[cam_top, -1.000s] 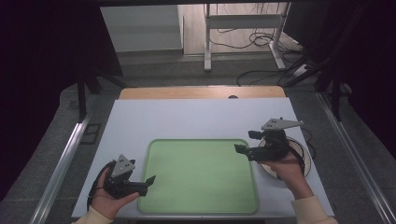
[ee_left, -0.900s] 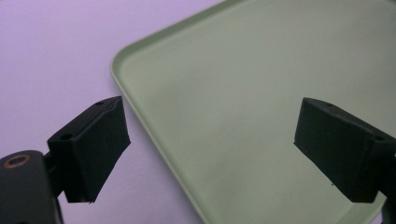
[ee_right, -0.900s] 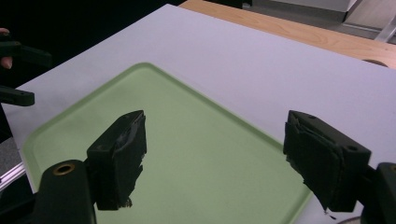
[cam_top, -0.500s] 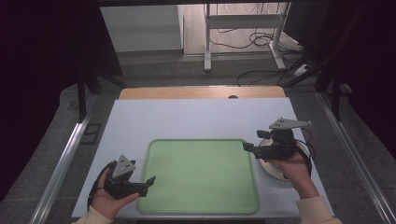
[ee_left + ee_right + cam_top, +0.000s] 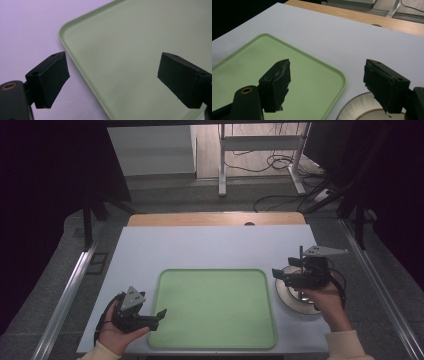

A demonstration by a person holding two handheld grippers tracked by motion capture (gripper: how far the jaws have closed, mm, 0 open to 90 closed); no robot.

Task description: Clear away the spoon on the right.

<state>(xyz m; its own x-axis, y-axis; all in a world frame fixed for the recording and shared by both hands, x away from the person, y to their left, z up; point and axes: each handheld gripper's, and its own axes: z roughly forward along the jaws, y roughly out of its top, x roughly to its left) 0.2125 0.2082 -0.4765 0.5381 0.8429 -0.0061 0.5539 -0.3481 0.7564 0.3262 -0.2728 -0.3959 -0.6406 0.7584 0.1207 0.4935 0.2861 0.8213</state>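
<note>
Bench (image 5: pixel 210 247): white top, with a wooden strip along its far edge.

Tray (image 5: pixel 215 307): pale green, rectangular with rounded corners, flat on the near middle of the bench; nothing lies in it. Its raised rim (image 5: pixel 75 62) runs between the jaws in the left gripper view.

Plate (image 5: pixel 300 297): white, round, ribbed rim with a thin dark ring, resting on the bench just beside the tray's right edge. Partly covered by the right claw and hand in the high view; its rim (image 5: pixel 359 105) shows at the bottom of the right gripper view.

Left claw (image 5: pixel 159 316): held in the left hand (image 5: pixel 112 335) at the near left of the bench, beside the tray's near-left corner, pointing right. Jaws spread wide, holding nothing; one over the bench, the other over the tray.

Right claw (image 5: pixel 278 274): held in the right hand (image 5: pixel 327 302) above the plate, pointing left toward the tray's far-right corner. Jaws spread wide, holding nothing. Grey three-cornered plate on top.

Floor beyond the bench: cables and a metal stand.
</note>
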